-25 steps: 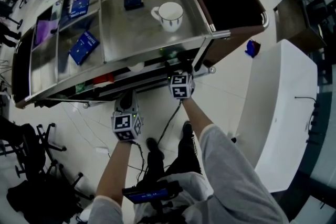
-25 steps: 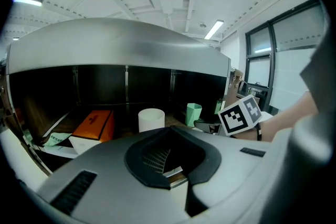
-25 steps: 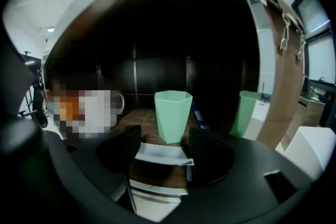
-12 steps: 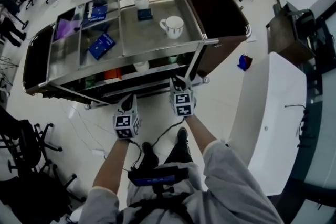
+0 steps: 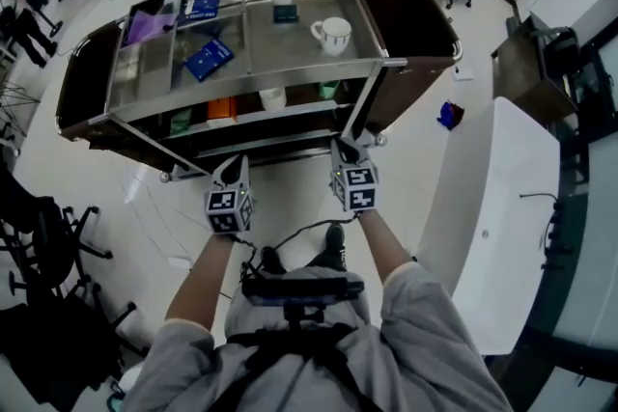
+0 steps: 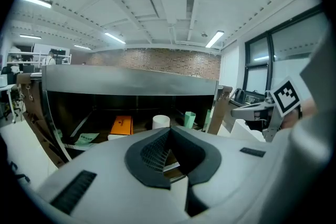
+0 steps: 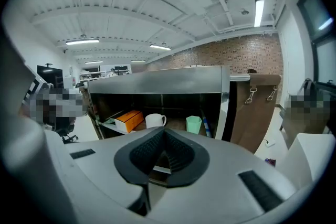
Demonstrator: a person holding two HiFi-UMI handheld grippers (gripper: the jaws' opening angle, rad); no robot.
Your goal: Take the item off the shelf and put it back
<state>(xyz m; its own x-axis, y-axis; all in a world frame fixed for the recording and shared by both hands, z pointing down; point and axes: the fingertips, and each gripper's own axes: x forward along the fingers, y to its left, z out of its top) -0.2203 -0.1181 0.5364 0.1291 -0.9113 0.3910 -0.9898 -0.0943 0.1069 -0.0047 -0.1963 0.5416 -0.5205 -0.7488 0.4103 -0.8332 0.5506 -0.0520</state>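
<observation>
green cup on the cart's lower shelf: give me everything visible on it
The green cup is small, pale mint and slightly tapered, with plain walls and no handle showing; it looks like plastic. It stands upright on the lower shelf, to the right of the white mug and apart from it. Only the shelf touches it.

Grey short sleeves [image 5: 430, 304]; black chest strap [image 5: 290, 345]; white marker cubes [image 5: 355, 189].
</observation>
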